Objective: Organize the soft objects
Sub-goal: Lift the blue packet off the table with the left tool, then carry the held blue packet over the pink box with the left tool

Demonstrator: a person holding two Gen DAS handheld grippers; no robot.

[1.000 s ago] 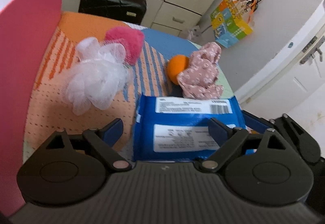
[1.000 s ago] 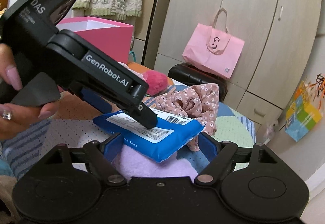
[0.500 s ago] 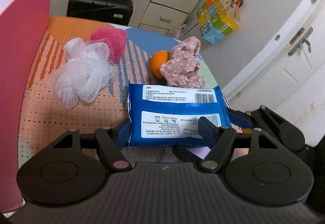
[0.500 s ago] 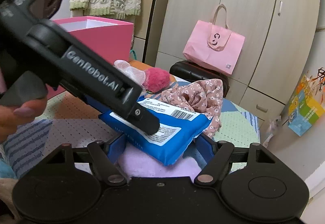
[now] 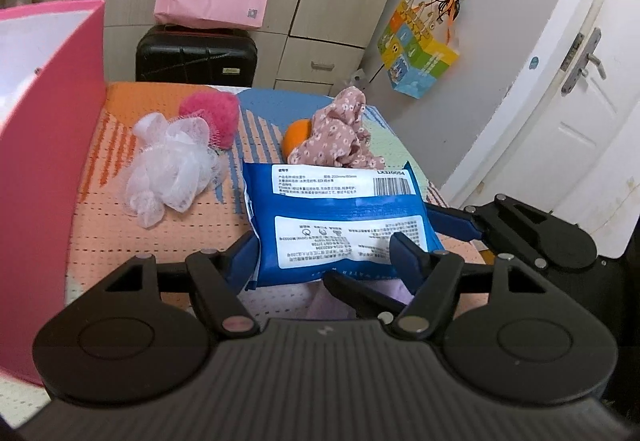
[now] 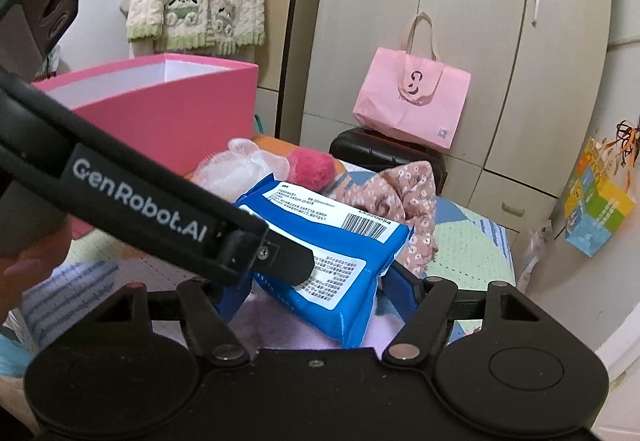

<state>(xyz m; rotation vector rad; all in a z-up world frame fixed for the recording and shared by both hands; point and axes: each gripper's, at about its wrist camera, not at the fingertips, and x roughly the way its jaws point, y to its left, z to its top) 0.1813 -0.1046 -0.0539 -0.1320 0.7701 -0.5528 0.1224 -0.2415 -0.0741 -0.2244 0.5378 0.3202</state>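
Patterned mat (image 5: pixel 168 241) on bench; pink box (image 5: pixel 48 145) left, wardrobe (image 6: pixel 472 41) behind. Left tongs (image 5: pixel 324 253) clamp blue pack (image 5: pixel 340 217). Right tongs (image 6: pixel 316 293) closing, straddling the pack.

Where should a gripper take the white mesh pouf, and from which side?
Probably its bunched middle, from above. The white mesh pouf lies loose on the mat, with free space on its near side, while the pink pouf crowds its far edge and the pink box stands to its left.
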